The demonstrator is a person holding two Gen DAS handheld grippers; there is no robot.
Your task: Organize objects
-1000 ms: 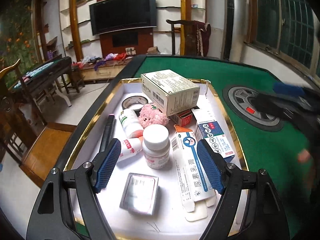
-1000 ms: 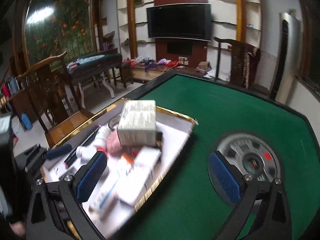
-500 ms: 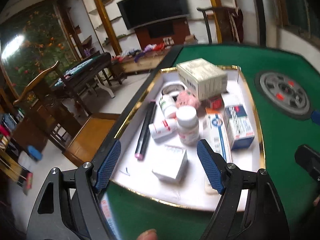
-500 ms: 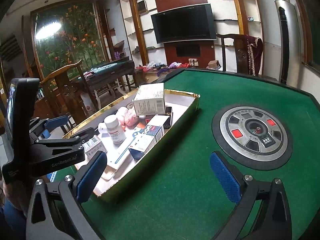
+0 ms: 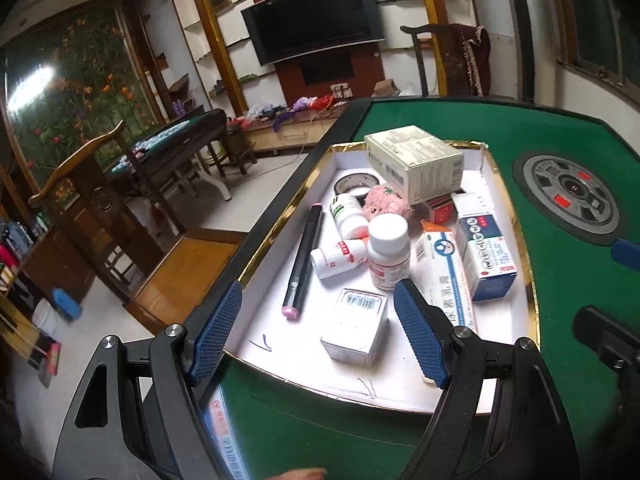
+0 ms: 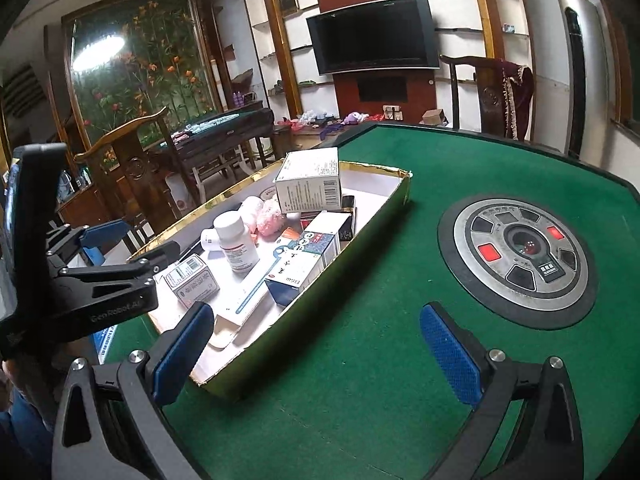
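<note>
- A gold-rimmed tray (image 5: 532, 280) piled with medicine boxes and bottles sits on the green worktop (image 6: 400, 320), near its left edge.
- The left gripper (image 5: 316, 332) hangs released over the tray's near end, a small white box (image 5: 356, 332) lying between its spread fingers, untouched.
- The right gripper (image 6: 316, 352) hovers beside the tray over bare felt, jaws apart, grasping nothing.
- Sorting appears not yet begun; the next move likely calls for lowering onto one item, perhaps the upright white bottle (image 5: 388, 252), without toppling neighbours.
</note>
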